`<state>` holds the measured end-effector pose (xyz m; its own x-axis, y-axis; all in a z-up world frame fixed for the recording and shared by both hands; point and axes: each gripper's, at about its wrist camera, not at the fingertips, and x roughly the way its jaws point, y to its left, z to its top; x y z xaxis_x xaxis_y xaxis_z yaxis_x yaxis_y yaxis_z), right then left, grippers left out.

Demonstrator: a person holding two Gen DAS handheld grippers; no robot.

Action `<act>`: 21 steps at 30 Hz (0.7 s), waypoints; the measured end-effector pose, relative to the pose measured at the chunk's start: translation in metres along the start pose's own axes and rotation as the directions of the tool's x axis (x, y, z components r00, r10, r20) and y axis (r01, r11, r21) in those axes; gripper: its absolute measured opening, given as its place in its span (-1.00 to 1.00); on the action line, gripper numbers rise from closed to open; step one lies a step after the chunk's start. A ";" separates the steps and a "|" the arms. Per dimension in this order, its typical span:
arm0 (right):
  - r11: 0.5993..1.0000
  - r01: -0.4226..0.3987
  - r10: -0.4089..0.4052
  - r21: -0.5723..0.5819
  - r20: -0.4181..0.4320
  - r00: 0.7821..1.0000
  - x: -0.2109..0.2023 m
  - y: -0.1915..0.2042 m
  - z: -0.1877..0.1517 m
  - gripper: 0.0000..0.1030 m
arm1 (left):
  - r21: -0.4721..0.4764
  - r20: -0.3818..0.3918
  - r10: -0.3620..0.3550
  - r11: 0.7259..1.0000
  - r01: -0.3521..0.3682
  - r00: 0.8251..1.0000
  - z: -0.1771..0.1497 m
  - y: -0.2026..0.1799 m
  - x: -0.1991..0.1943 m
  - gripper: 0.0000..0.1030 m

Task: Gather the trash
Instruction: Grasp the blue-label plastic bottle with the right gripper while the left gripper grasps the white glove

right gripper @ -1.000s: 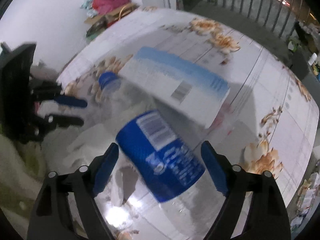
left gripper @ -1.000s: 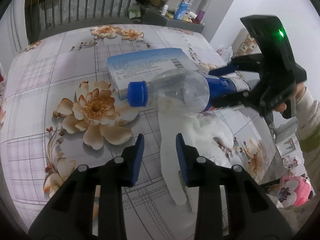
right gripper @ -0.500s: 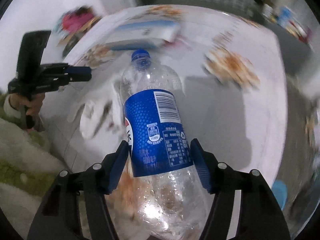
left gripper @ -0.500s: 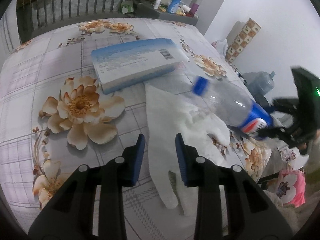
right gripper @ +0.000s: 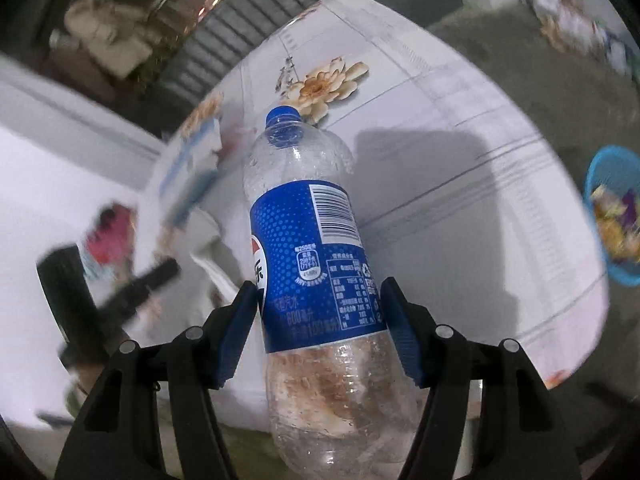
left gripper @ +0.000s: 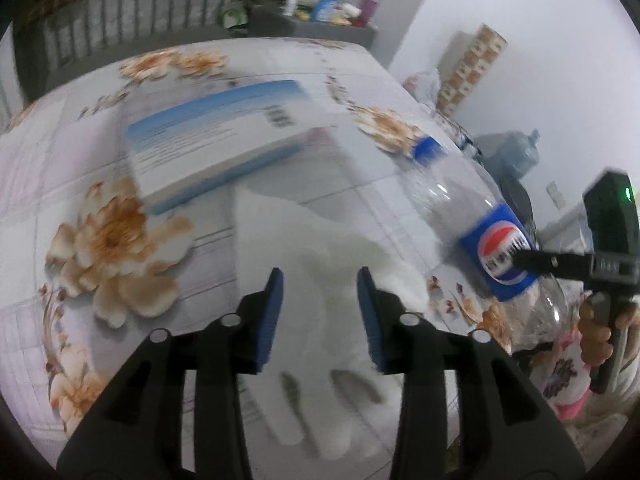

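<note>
Right tongs point(right gripper: 318, 316) are clamping the Pepsi bottle point(right gripper: 312, 264) at its label, carrying it above the counter point(right gripper: 460, 184); best keeping it level toward the blue bin point(right gripper: 612, 220). Left tongs point(left gripper: 320, 312) are hovering half-open, empty, over the white glove point(left gripper: 320, 264).

We see the right hand-held gripper point(right gripper: 318, 322) clamped on a clear plastic bottle point(right gripper: 316, 264) at its blue label, blue cap point(right gripper: 283, 120) pointing away. Beyond lies the flowered counter point(right gripper: 460, 184). A blue basket point(right gripper: 612, 216) of scraps sits far right; the left hand-held gripper point(right gripper: 160, 276) is blurred, at left.
</note>
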<state>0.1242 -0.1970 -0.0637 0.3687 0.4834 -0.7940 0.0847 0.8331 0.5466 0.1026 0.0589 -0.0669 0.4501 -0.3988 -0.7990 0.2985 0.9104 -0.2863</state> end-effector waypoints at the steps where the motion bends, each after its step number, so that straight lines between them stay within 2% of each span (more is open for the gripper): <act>1: 1.000 -0.001 0.001 0.004 0.004 1.000 0.002 0.002 0.001 0.22 | 0.033 -0.009 0.010 0.999 -0.010 1.000 0.000 -0.009 0.004 -0.20; 3: 0.999 0.030 -0.030 -0.019 0.021 0.999 0.004 0.011 0.002 0.22 | 0.070 -0.019 0.016 0.997 -0.015 1.000 0.000 -0.018 0.010 -0.15; 7: 0.995 0.065 -0.061 -0.069 0.050 0.997 0.001 0.023 0.007 0.42 | 0.090 -0.015 0.052 0.995 -0.050 0.999 0.003 -0.027 0.021 -0.08; 15: 0.991 0.083 -0.078 -0.101 0.052 0.996 0.002 0.024 0.020 0.43 | 0.204 0.024 0.180 0.962 -0.181 0.983 -0.002 -0.039 0.040 -0.10; 18: 0.990 0.071 -0.066 -0.123 0.039 0.997 0.005 0.029 0.023 0.43 | 0.199 0.034 0.188 0.961 -0.191 0.982 -0.002 -0.037 0.039 -0.23; 21: 0.989 0.048 -0.048 -0.143 0.004 0.999 0.013 0.033 0.026 0.42 | 0.183 0.039 0.192 0.963 -0.196 0.981 0.000 -0.030 0.037 -0.46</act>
<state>0.1559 -0.1696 -0.0492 0.3678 0.4420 -0.8182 -0.0312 0.8852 0.4642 0.1103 0.0168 -0.0878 0.5316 -0.2201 -0.8179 0.3529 0.9354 -0.0223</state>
